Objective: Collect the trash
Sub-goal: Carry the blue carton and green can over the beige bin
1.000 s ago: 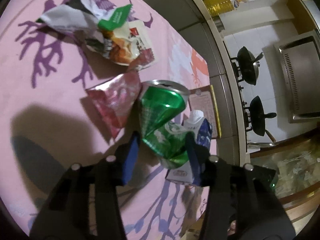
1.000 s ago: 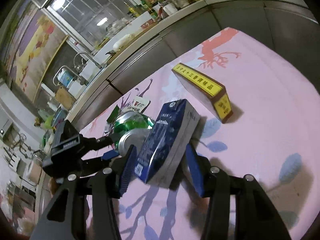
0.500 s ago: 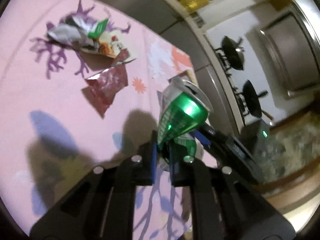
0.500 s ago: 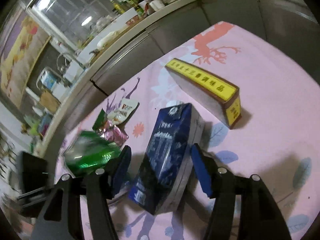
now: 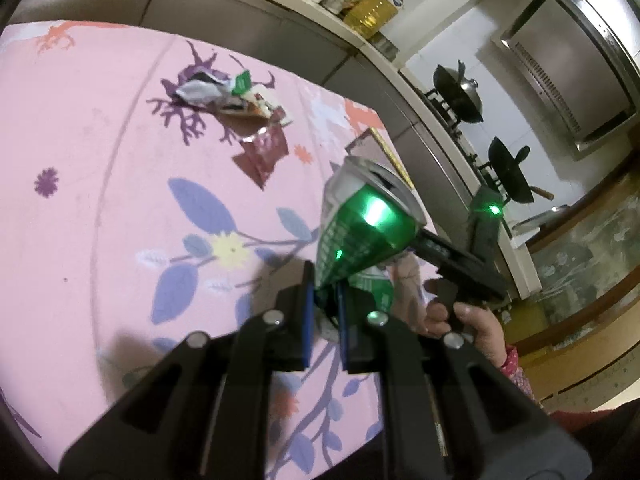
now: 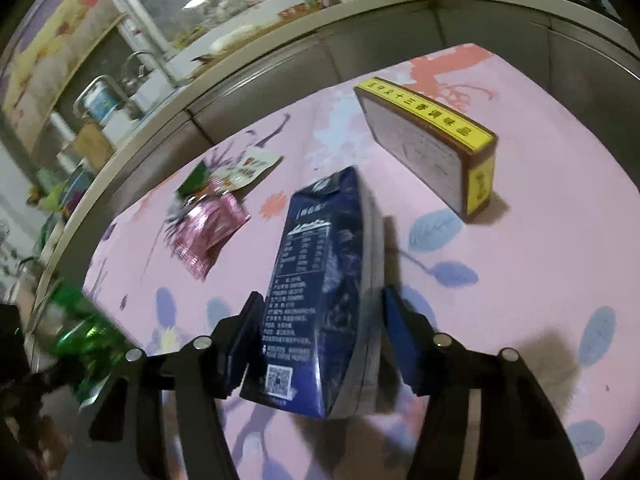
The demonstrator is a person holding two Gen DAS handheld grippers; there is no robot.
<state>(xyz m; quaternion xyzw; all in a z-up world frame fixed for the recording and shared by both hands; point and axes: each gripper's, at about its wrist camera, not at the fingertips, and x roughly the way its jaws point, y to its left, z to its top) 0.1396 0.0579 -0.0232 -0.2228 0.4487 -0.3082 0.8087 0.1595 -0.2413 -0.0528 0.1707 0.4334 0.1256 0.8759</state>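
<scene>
My left gripper (image 5: 325, 292) is shut on the lower end of a crushed green can (image 5: 360, 232), which hangs above the pink tablecloth (image 5: 100, 160). The same can shows blurred at the left edge of the right wrist view (image 6: 84, 340). A dark blue drink carton (image 6: 324, 248) lies on the cloth between the fingers of my right gripper (image 6: 320, 316). Its jaws are closing. The left pad is against the carton and a narrow gap shows at the right pad. A hand (image 5: 472, 328) holds the right gripper beyond the can.
A yellow-edged flat box (image 6: 432, 148) lies right of the carton. A pink foil wrapper (image 6: 208, 236) and crumpled snack wrappers (image 6: 236, 172) lie to its left, also seen as wrappers (image 5: 224, 96) far across the cloth. Grey cabinets and a stove with woks (image 5: 460, 92) stand behind the table.
My left gripper closed on the green can and lifted it off the cloth, away from the carton and wrappers. My right gripper stayed around the carton, shifting slightly.
</scene>
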